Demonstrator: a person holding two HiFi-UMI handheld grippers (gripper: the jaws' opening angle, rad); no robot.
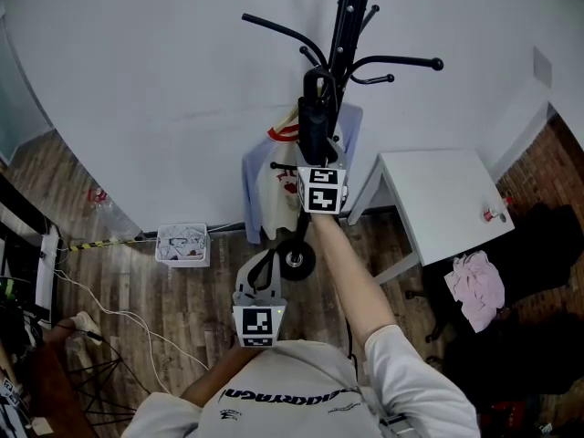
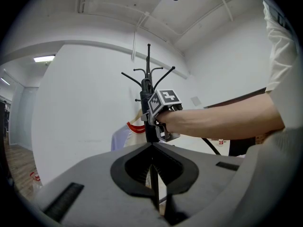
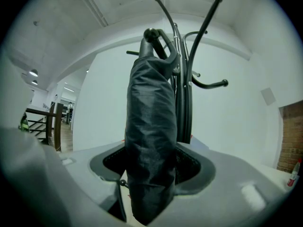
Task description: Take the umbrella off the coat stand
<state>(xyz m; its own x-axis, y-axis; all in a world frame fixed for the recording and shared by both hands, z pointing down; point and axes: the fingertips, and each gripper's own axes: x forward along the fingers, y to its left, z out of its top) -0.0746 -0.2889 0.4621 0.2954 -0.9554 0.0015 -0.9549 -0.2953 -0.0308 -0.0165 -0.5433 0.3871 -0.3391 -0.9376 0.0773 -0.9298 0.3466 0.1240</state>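
Right gripper (image 1: 317, 161) jaws clamped on the folded umbrella (image 3: 150, 126), which hangs against the coat stand (image 1: 345, 26). The handle (image 3: 158, 39) looks hooked, so lift straight up until it clears, then pull back. Left gripper (image 2: 152, 174) jaws shut, empty, held low.

Bare office room: coat stand (image 1: 342, 26), white table (image 1: 438, 199).

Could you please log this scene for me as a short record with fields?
Umbrella: black, folded, upright against the coat stand
Right gripper: shut on the umbrella's folded cloth
Left gripper: shut, empty, held low near the body
Nearby: white table right of the stand
Task state: umbrella not yet off the stand
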